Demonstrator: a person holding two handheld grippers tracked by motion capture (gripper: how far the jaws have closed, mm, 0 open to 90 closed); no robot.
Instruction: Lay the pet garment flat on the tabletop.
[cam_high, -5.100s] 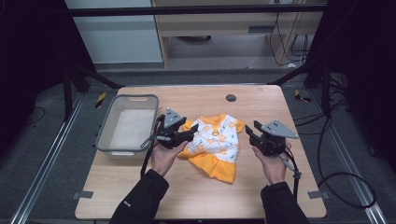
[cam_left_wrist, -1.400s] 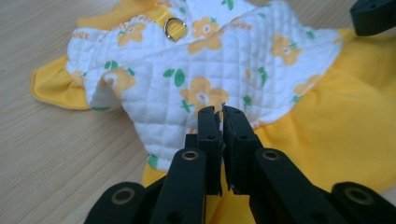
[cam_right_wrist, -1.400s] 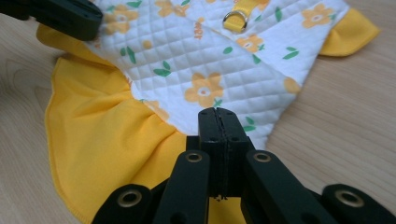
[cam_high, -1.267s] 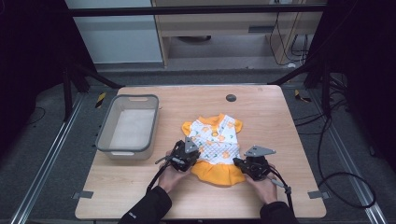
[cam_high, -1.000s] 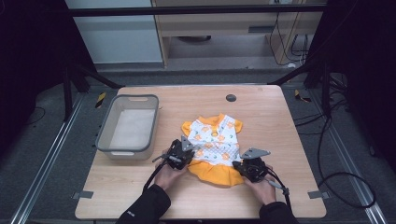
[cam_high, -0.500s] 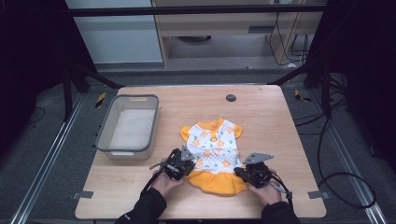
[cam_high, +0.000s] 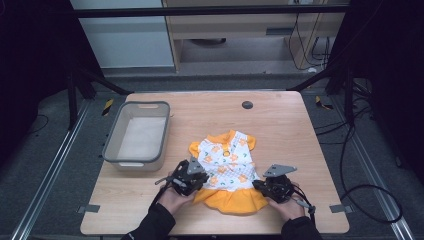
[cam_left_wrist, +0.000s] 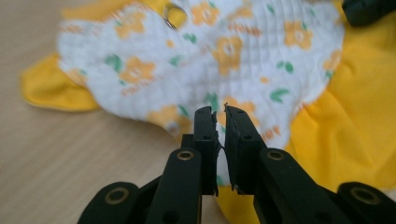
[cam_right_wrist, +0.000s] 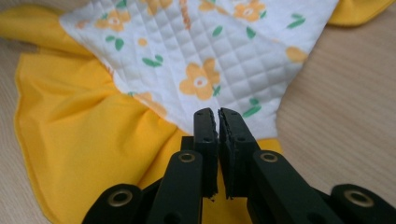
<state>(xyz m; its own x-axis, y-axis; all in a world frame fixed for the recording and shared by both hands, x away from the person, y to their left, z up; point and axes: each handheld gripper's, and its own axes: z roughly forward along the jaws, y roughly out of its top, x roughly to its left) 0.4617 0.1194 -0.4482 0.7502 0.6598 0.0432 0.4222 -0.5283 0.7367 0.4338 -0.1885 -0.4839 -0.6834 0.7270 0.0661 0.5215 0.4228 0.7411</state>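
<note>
So we've got both tools, left and right, clamped on the little dress lying flat on the surface beside the bin; lift evenly, keep it taut; no yanking one corner.

This looks like a lab or test room — a recording station, not a home. A plain wooden table stands at the centre of the frame on grey carpet, hemmed in by a black metal frame across the top and aluminium rails along the lower left and right. Loose black cables trail over the floor at the right — bare cabinets line the upper edge.
</note>
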